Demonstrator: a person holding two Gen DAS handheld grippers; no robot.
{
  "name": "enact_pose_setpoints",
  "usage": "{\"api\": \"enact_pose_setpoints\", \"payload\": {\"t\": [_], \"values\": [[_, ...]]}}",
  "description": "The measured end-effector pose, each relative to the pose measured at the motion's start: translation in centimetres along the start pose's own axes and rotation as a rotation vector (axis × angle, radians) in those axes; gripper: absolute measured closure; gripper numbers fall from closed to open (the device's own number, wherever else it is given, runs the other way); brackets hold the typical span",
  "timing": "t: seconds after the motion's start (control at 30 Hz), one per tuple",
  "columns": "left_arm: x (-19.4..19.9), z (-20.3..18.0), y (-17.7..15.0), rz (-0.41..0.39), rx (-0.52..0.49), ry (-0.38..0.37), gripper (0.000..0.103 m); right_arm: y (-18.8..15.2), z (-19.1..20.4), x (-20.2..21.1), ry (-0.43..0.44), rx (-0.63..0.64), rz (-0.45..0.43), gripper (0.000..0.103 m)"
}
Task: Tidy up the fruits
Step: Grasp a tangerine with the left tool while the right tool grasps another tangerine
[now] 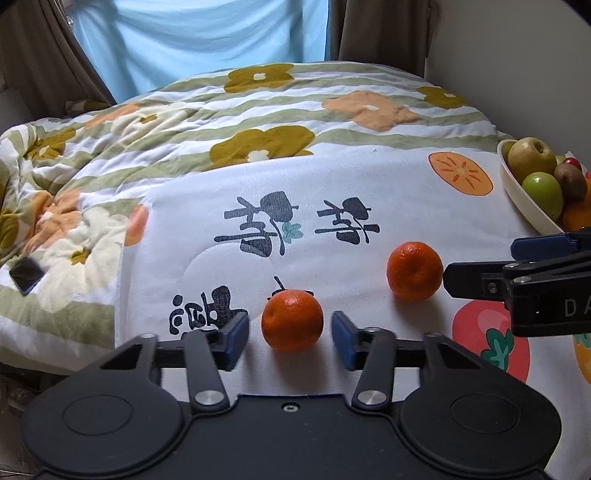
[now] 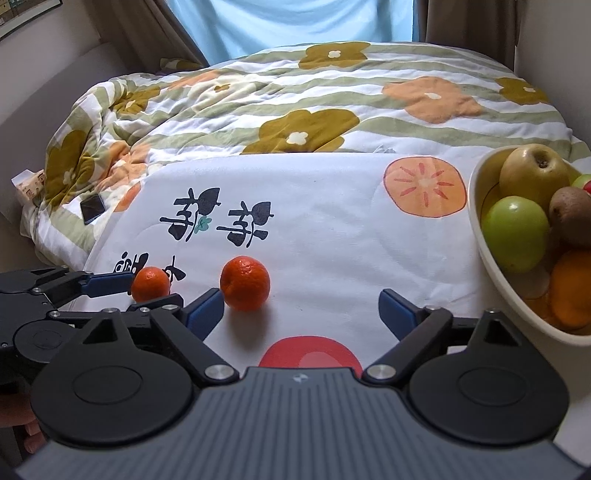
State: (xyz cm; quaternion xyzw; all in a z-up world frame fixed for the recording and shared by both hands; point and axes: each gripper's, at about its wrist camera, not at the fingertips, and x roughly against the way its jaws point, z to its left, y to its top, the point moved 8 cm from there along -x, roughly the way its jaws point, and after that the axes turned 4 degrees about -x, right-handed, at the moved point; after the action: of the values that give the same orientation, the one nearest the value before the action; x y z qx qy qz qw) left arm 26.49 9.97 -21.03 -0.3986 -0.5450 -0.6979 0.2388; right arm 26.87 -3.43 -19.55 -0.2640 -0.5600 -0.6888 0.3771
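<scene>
Both grippers sit low over the bed, black bodies filling the bottom of each wrist view. Left gripper: jaws narrowed around the near mandarin, blue pads flanking it on both sides w/ a thin gap each side in the left wrist view; from the right wrist view the same mandarin sits between the pads, contact can't be confirmed. So jaws apart, fruit between them, not clamped as far as visible. That mandarin rests on the white printed blanket, partly over a black printed character.

Right gripper: jaws wide apart, nothing between the pads. Second mandarin lies on the blanket just ahead of its left pad, v. close, touching or not is unclear. In the left wrist view it sits right of the first one, near the right gripper's tips.

Cream bowl stands at the right edge of the blanket, well apart from both mandarins, holding a yellow-brown apple, green apple, kiwi and an orange.

Floral quilt covers the bed behind; a dark phone lies on it at left. Pale blue curtain at the back.
</scene>
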Motion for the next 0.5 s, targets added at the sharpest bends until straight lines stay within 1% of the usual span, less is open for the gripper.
{"api": "enact_pose_setpoints", "payload": {"t": [0.03, 0.2, 0.37, 0.5], "values": [[-0.1, 0.0, 0.0, 0.003, -0.001, -0.004, 0.064, 0.0, 0.1, -0.1, 0.002, -0.001, 0.002, 0.002], [0.0, 0.0, -0.1, 0.002, -0.011, -0.017, 0.065, 0.0, 0.7, -0.7, 0.015, 0.002, 0.017, 0.009], [0.2, 0.3, -0.4, 0.007, -0.011, -0.003, 0.065, 0.0, 1.4, -1.3, 0.036, 0.016, 0.033, 0.018], [0.5, 0.6, -0.9, 0.010, -0.001, 0.003, 0.065, 0.1, 2.0, -1.8, 0.049, 0.033, 0.040, 0.022]]}}
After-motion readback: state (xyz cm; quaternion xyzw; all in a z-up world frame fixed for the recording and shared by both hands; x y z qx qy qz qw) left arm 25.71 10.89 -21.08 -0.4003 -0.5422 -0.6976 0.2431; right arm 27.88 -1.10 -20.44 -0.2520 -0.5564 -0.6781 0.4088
